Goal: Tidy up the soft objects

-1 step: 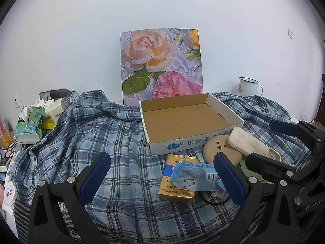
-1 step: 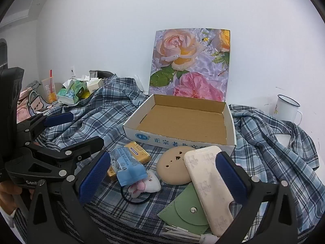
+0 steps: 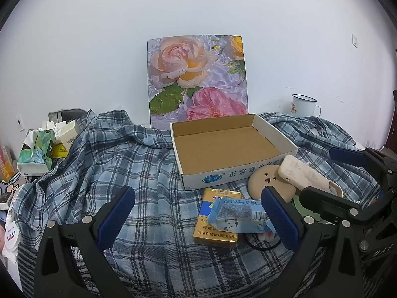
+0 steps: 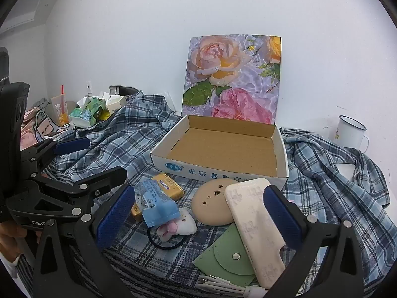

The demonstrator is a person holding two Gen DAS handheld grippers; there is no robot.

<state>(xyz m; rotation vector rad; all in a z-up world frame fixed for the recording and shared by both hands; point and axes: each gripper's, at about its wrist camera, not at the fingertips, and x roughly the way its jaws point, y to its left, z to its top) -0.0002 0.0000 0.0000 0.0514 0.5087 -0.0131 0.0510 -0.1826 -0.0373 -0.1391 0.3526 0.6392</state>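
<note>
Both tongs spread wide, nothing between the pads: left tongs (image 3: 197,219) hovering over bare plaid, right tongs (image 4: 198,219) hovering over the cluster of small items. All of it lying on a blue-and-white plaid cloth (image 3: 104,173) draped over the tabletop, just in front of the shallow empty cardboard box with white printed walls (image 4: 218,171).

Nearest to the right tongs, straight ahead and slightly right: the long cream-coloured soft phone case (image 4: 255,226), long axis running away from the camera toward the box, far end resting on the round tan disc with small holes (image 4: 213,203), near end over the green snap-button pouch (image 4: 228,260). Left of these: pale-blue plastic packet (image 4: 155,208), gold rectangular pack (image 4: 168,185), small white-and-pink plush on a black hair tie (image 4: 178,227).

Likely the right hand's job for the case, gripped across its narrow width; packet and gold pack nearer the left tongs. Box front wall touching or nearly touching the disc, so a lift needed before carrying over. Open plaid room to the left; white enamel mug (image 4: 351,132) well apart at the right.
</note>
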